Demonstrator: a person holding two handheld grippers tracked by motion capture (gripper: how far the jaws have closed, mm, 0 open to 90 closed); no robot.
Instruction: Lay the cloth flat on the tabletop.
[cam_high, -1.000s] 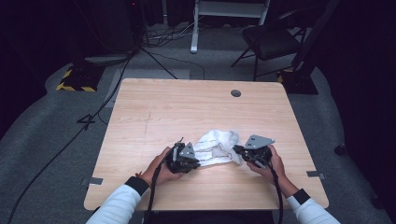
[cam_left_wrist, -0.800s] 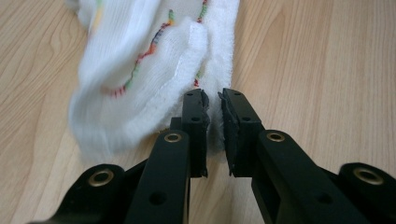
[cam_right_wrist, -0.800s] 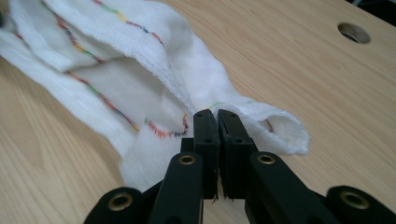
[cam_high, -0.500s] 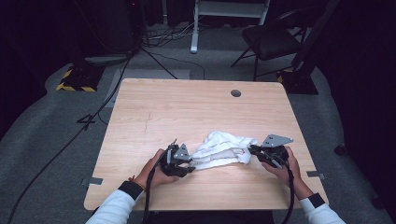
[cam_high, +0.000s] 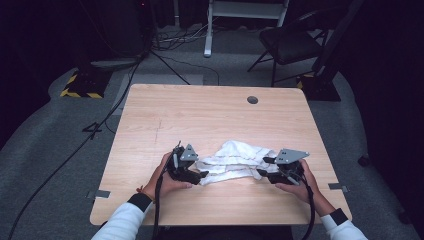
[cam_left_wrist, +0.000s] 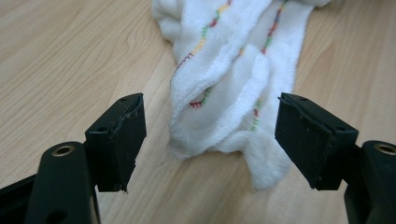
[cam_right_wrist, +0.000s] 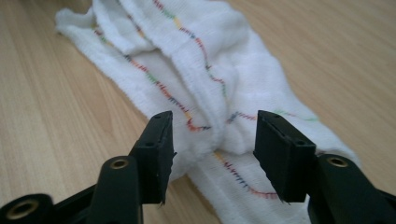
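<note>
A white towel (cam_high: 234, 159) with multicoloured stitched lines lies bunched lengthwise on the wooden table (cam_high: 200, 120), between my two grippers. My left gripper (cam_high: 202, 175) sits at the towel's left end. In the left gripper view the towel (cam_left_wrist: 233, 70) ends between the jaws of this gripper (cam_left_wrist: 210, 116), which have just been opening, and neither pad touches it. My right gripper (cam_high: 263, 168) is at the right end. Its jaws have also just been opening, and in the right gripper view this gripper (cam_right_wrist: 212, 135) straddles a fold of the towel (cam_right_wrist: 201, 70) without pressing on it.
A round cable hole (cam_high: 252, 100) sits near the table's far edge. Beyond the table stand a dark chair (cam_high: 290, 40) and a white stand (cam_high: 245, 10), with cables on the floor (cam_high: 165, 55). The hands rest close to the near edge.
The two hands drew apart sideways, pulling the crumpled towel out into a longer strip. Both grippers then opened and let go of its ends.
</note>
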